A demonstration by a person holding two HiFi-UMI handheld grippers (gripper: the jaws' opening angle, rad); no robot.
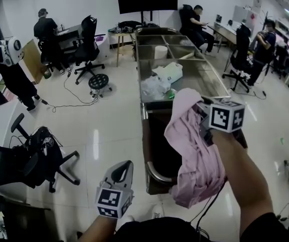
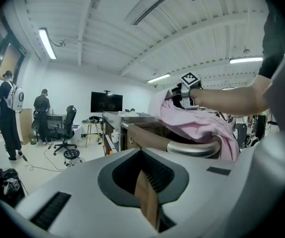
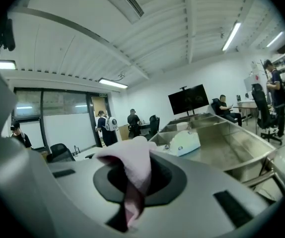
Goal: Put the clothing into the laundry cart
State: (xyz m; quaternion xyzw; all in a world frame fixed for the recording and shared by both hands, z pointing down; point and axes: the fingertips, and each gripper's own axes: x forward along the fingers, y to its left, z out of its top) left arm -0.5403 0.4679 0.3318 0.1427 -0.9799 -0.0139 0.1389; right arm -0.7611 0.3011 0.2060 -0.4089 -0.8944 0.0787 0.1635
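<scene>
Garment point(image 1: 195, 155), pink, clamped in right gripper point(image 1: 205, 114) over laundry cart point(image 1: 157, 174); left gripper point(image 1: 123, 169) closed, empty.

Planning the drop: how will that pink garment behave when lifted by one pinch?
Probably floppy: the pink garment hangs in folds from the right tongs. Likely light: one pinch carries it. It could snag on the nearby cart handle.

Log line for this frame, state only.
right gripper: shut on pink garment | pink garment: hanging over laundry cart, not released | left gripper: shut, empty, beside laundry cart
</scene>
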